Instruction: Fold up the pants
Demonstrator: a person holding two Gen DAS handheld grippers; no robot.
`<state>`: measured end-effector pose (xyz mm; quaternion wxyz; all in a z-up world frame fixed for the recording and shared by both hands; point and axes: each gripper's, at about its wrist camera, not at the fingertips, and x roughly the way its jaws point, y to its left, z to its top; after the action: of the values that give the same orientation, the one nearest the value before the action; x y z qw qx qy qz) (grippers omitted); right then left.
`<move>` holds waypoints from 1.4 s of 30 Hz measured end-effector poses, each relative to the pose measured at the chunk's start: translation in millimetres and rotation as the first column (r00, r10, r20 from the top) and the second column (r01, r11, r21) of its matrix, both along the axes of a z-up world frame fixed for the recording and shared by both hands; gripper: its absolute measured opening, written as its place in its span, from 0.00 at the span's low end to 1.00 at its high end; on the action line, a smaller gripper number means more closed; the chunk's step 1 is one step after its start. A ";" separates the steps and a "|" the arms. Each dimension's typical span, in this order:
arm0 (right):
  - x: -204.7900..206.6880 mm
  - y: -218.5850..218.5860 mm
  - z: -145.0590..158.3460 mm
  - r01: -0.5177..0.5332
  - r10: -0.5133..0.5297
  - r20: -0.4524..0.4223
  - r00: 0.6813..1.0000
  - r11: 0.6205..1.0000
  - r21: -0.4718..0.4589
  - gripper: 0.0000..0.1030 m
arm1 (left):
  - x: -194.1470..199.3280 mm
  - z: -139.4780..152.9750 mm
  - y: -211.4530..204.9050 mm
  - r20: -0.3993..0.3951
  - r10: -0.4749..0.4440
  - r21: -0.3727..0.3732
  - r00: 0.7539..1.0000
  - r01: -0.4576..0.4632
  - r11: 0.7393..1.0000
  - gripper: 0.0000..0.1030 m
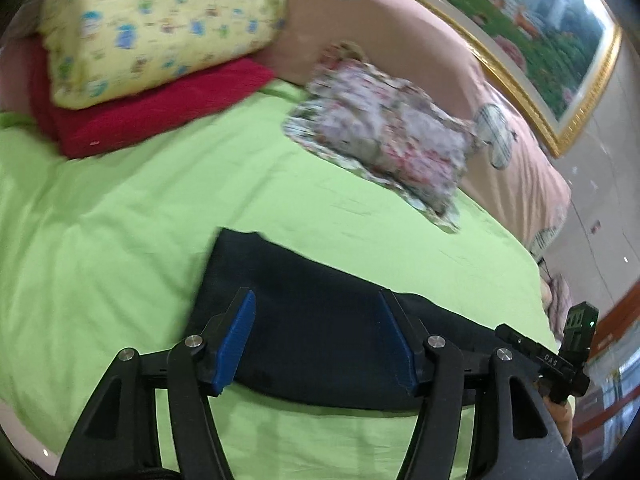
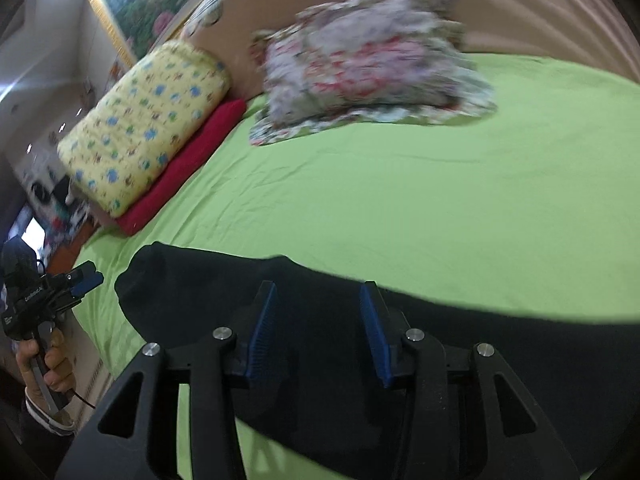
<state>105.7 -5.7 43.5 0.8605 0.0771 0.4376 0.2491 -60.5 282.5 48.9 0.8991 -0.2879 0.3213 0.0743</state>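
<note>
Dark navy pants (image 1: 316,332) lie flat on the green bed sheet (image 1: 120,216); they also show in the right wrist view (image 2: 328,344). My left gripper (image 1: 316,304) is open, its blue pads (image 1: 236,340) wide apart just above the pants, holding nothing. My right gripper (image 2: 318,300) is open over the pants near their far edge, also empty. The left gripper shows at the left edge of the right wrist view (image 2: 86,280), held in a hand. The right gripper's body shows at the right edge of the left wrist view (image 1: 560,356).
A yellow patterned pillow (image 1: 152,28) rests on a red cushion (image 1: 160,116) at the head of the bed. A floral pillow (image 1: 384,140) lies against the pink headboard (image 1: 400,36). A framed picture (image 1: 540,32) hangs above. The bed's edge is near on both sides.
</note>
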 end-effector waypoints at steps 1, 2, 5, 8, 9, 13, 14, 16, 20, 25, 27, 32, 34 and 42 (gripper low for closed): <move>-6.1 -12.8 0.7 0.031 -0.031 -0.003 1.000 0.999 0.008 0.44 | 7.2 0.4 -6.8 -0.003 -0.024 -0.002 1.000 0.024 1.000 0.62; -10.2 -22.3 0.9 0.052 -0.052 -0.005 0.999 0.999 0.013 0.44 | 14.1 0.2 -15.7 -0.006 -0.048 -0.001 0.999 0.048 0.999 0.62; -25.3 -50.6 3.4 0.121 -0.121 -0.002 0.993 0.992 0.021 0.44 | 34.4 -2.0 -44.2 -0.016 -0.126 -0.001 0.992 0.126 0.992 0.62; -37.2 -74.1 7.4 0.180 -0.180 0.009 0.984 0.983 0.024 0.44 | 52.3 -6.8 -69.7 -0.029 -0.199 -0.010 0.979 0.199 0.980 0.63; -41.1 -81.5 8.5 0.199 -0.200 0.011 0.980 0.980 0.028 0.44 | 60.5 -8.3 -81.8 -0.034 -0.235 -0.016 0.971 0.235 0.972 0.63; -56.7 -109.4 8.9 0.266 -0.266 0.016 0.964 0.963 0.034 0.44 | 85.7 -12.1 -119.7 -0.054 -0.327 -0.011 0.943 0.327 0.945 0.64; -61.0 -117.2 8.1 0.286 -0.287 0.015 0.958 0.958 0.029 0.44 | 91.1 -12.4 -128.1 -0.059 -0.347 -0.009 0.936 0.347 0.938 0.64; -67.8 -129.8 6.0 0.318 -0.318 0.010 0.948 0.948 0.032 0.44 | 103.6 -12.1 -148.3 -0.065 -0.394 -0.001 0.917 0.395 0.919 0.64; -80.4 -159.6 2.6 0.389 -0.389 -0.007 0.921 0.920 0.048 0.44 | 126.9 -11.3 -185.0 -0.081 -0.469 0.004 0.879 0.471 0.882 0.67; -92.0 -187.7 3.6 0.455 -0.455 -0.012 0.890 0.888 0.064 0.44 | 155.5 -10.0 -226.8 -0.098 -0.545 0.013 0.833 0.549 0.836 0.68; -95.2 -198.5 3.0 0.483 -0.483 -0.018 0.875 0.873 0.065 0.44 | 166.8 -9.8 -245.6 -0.106 -0.578 0.019 0.809 0.583 0.812 0.68; -101.0 -228.0 0.0 0.568 -0.566 -0.045 0.823 0.819 0.087 0.44 | 188.2 -11.8 -287.1 -0.127 -0.645 0.022 0.753 0.652 0.758 0.71; -101.0 -236.8 -1.3 0.593 -0.590 -0.062 0.805 0.799 0.099 0.45 | 197.3 -12.1 -304.6 -0.140 -0.671 0.031 0.728 0.681 0.732 0.71; -102.8 -257.5 -6.4 0.659 -0.649 -0.119 0.752 0.737 0.146 0.60 | 227.5 -9.5 -357.1 -0.175 -0.743 0.065 0.646 0.760 0.646 0.71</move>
<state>2.9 -263.2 37.1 0.8691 0.3100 0.3839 -0.0331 167.0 -74.6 39.4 0.8422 -0.0626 0.4651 -0.2657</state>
